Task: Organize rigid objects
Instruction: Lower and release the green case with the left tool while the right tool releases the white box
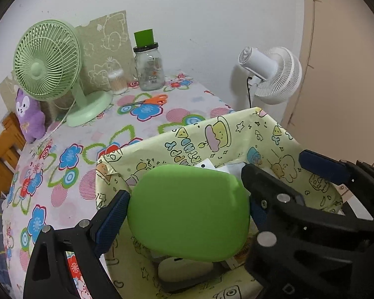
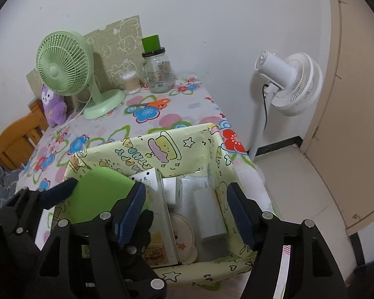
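A yellow cartoon-print box (image 1: 212,134) (image 2: 177,147) stands on the flowered table's near right corner. My left gripper (image 1: 187,211) is shut on a green rounded case (image 1: 189,211) (image 2: 97,194), held tilted over the box's left side, with a blue pad pressing each edge. My right gripper (image 2: 185,214) hangs open over the box's middle with nothing between its pads. Below it lie white boxes (image 2: 209,214), a flat clear case (image 2: 159,211) and a round disc (image 2: 184,231). One of the right gripper's fingers (image 1: 321,167) shows beside the left gripper. A pale object (image 1: 184,271) lies under the green case.
At the table's back stand a green desk fan (image 1: 47,62), a cotton-swab tub (image 1: 117,82) and a glass jar (image 1: 149,69) topped by a green cup. Orange scissors (image 1: 149,99) lie mid-table, a purple plush (image 1: 30,114) at the left. A white floor fan (image 2: 291,84) stands off the right edge.
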The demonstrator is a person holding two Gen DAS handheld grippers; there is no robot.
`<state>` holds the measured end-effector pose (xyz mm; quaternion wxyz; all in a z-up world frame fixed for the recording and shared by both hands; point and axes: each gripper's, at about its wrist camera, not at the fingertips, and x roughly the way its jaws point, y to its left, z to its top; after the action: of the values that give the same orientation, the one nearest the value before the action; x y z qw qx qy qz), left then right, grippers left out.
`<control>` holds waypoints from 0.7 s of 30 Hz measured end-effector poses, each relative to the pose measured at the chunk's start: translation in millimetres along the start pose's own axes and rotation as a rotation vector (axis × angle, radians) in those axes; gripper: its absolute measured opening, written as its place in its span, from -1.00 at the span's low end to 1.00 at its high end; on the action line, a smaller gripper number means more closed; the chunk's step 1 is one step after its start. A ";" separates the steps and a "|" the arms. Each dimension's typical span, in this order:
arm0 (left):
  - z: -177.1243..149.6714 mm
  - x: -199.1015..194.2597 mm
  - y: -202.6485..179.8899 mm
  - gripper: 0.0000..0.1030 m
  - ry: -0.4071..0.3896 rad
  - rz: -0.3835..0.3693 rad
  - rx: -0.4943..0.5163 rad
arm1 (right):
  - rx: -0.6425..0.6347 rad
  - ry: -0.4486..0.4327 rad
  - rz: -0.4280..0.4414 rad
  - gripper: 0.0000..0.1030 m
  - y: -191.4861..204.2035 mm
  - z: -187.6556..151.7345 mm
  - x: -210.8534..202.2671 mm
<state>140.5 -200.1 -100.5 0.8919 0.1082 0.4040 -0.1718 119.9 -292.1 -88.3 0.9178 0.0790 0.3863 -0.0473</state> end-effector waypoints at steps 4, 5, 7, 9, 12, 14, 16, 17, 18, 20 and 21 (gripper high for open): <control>-1.0 4.5 2.0 0.87 0.031 -0.005 -0.023 | -0.011 -0.009 0.000 0.38 0.9 1.3 2.7; -1.9 5.9 1.7 0.87 0.040 -0.019 -0.023 | -0.020 -0.014 0.000 0.38 1.2 1.3 3.4; -3.7 5.4 0.5 0.87 0.039 -0.017 -0.023 | -0.029 -0.020 0.002 0.38 1.3 0.6 3.5; -4.4 4.9 -0.4 0.88 0.037 -0.016 -0.022 | -0.034 -0.023 0.005 0.38 0.9 -0.1 3.1; -6.2 4.1 -1.6 0.93 0.034 -0.021 -0.016 | -0.042 -0.025 0.007 0.38 0.8 -1.5 2.2; -7.5 2.6 -2.4 0.98 0.035 -0.038 -0.009 | -0.044 -0.028 0.006 0.38 0.8 -2.8 1.2; -9.5 0.8 -3.7 0.99 0.031 -0.039 -0.007 | -0.045 -0.034 0.004 0.38 1.3 -4.0 0.7; -10.5 -0.5 -4.1 0.99 0.027 -0.038 -0.008 | -0.045 -0.035 0.003 0.38 1.6 -4.6 -0.2; -11.3 -1.9 -4.6 0.99 0.025 -0.036 -0.008 | -0.044 -0.034 0.002 0.38 1.7 -5.0 -0.8; -12.6 -5.6 -5.7 0.99 0.020 -0.031 -0.005 | -0.041 -0.030 0.003 0.41 1.8 -6.4 -3.0; -13.3 -7.4 -6.1 0.99 0.018 -0.028 -0.002 | -0.040 -0.029 0.003 0.41 2.1 -7.2 -4.1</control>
<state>124.5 -199.7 -103.9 0.8860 0.1033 0.4135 -0.1827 112.4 -288.6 -90.1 0.9247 0.0607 0.3739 -0.0392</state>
